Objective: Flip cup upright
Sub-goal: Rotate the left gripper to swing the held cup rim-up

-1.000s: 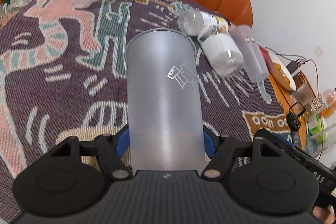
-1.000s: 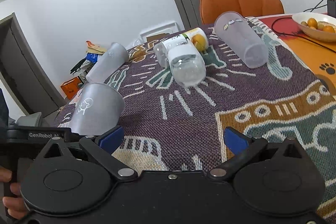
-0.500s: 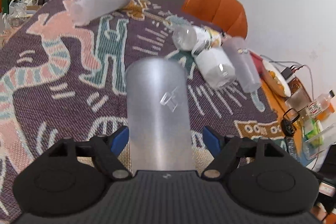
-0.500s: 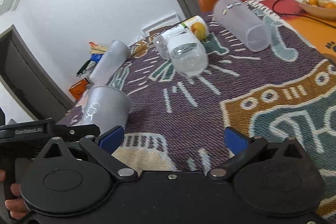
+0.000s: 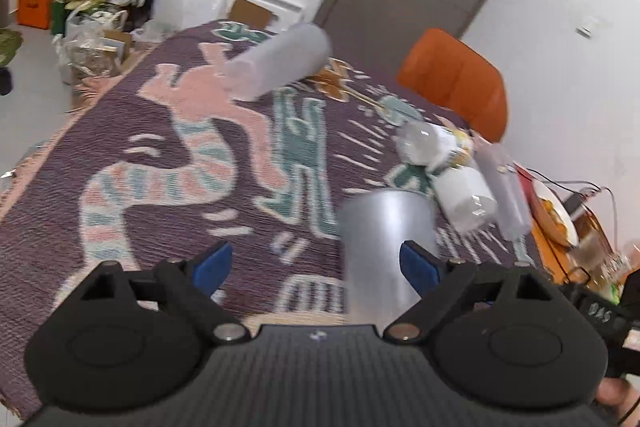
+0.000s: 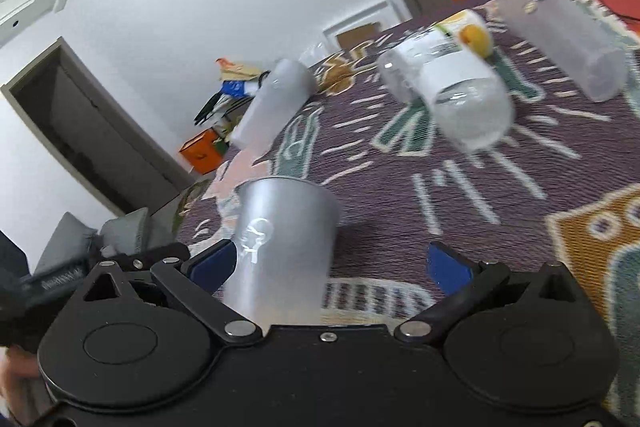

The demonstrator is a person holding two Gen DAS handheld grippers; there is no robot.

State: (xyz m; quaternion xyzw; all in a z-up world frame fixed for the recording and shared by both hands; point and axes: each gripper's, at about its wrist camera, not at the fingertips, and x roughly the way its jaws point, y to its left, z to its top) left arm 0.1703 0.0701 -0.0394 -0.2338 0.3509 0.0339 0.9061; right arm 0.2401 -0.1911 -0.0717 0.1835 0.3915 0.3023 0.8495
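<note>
A frosted grey cup [image 5: 384,247] with a white logo stands upright on the patterned cloth [image 5: 168,147], rim up. My left gripper [image 5: 316,263] is open and empty; the cup stands by its right fingertip [image 5: 416,261], apart from the left one. In the right wrist view the same cup [image 6: 280,239] stands just inside my open right gripper [image 6: 332,267], close to its left fingertip [image 6: 212,263]. Whether either finger touches the cup I cannot tell.
Another frosted cup [image 5: 280,65] lies on its side at the far end of the cloth. Two labelled clear bottles [image 6: 452,87] and a third frosted cup [image 6: 560,35] lie to the right. An orange chair [image 5: 452,83] stands behind; a fruit bowl [image 5: 556,215] sits at the right edge.
My left gripper has opened and let go of the cup, then swung left so the cup now stands at its right finger. The right gripper has moved closer to the cup.
</note>
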